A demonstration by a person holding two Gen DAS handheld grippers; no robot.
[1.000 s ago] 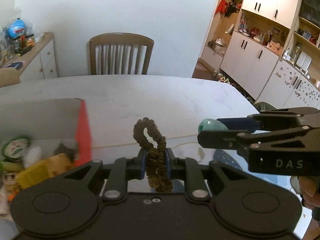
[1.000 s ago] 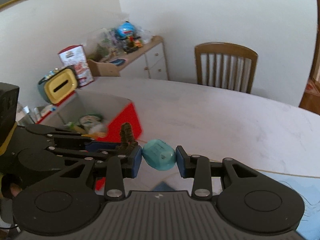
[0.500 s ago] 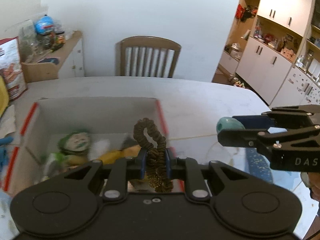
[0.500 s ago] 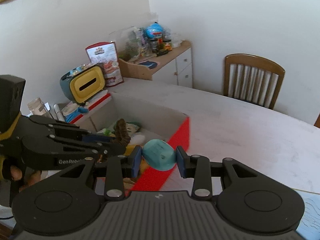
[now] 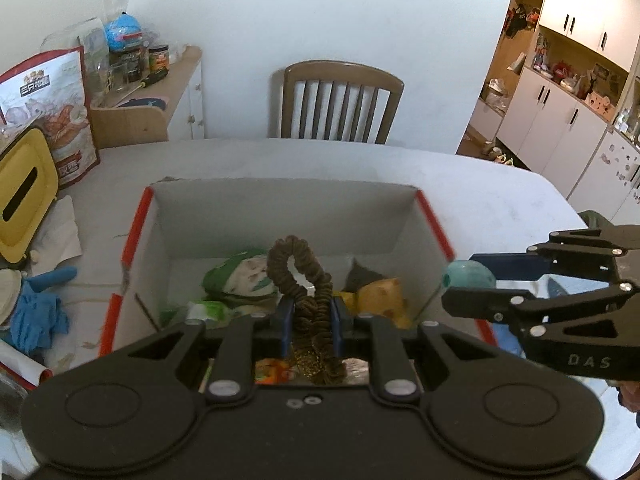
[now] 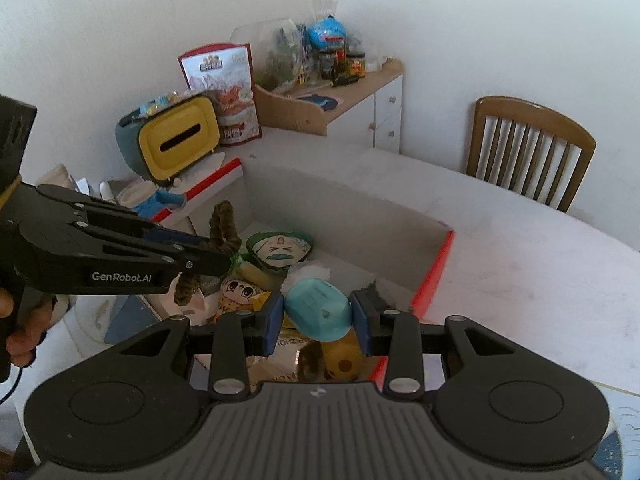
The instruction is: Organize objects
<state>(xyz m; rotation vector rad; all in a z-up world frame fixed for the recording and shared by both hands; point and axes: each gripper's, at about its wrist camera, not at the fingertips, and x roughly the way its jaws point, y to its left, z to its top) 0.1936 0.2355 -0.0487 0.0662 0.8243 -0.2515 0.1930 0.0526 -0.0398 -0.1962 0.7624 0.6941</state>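
Observation:
My left gripper [image 5: 311, 318] is shut on a brown coiled hair tie [image 5: 304, 280] and hangs over the open red-edged box [image 5: 280, 216]. The same gripper [image 6: 208, 258] enters the right wrist view from the left, with the hair tie [image 6: 224, 224] in its tips. My right gripper [image 6: 318, 318] is shut on a teal egg-shaped object [image 6: 318, 308], above the box's near right part. In the left wrist view that gripper [image 5: 464, 286] holds the teal object [image 5: 466, 276] just past the box's right wall. Inside the box [image 6: 360, 216] lie soft toys and packets.
The box stands on a white table [image 5: 480, 184]. A yellow tissue holder [image 6: 178, 142], a snack bag [image 6: 224, 92], blue gloves [image 5: 34, 316] and papers crowd the table's left side. A wooden chair [image 5: 340, 100] stands behind the table. A sideboard with jars is at the back left.
Both grippers have swung left with their loads, from over the bare table to over the box. The box now fills the middle of both views.

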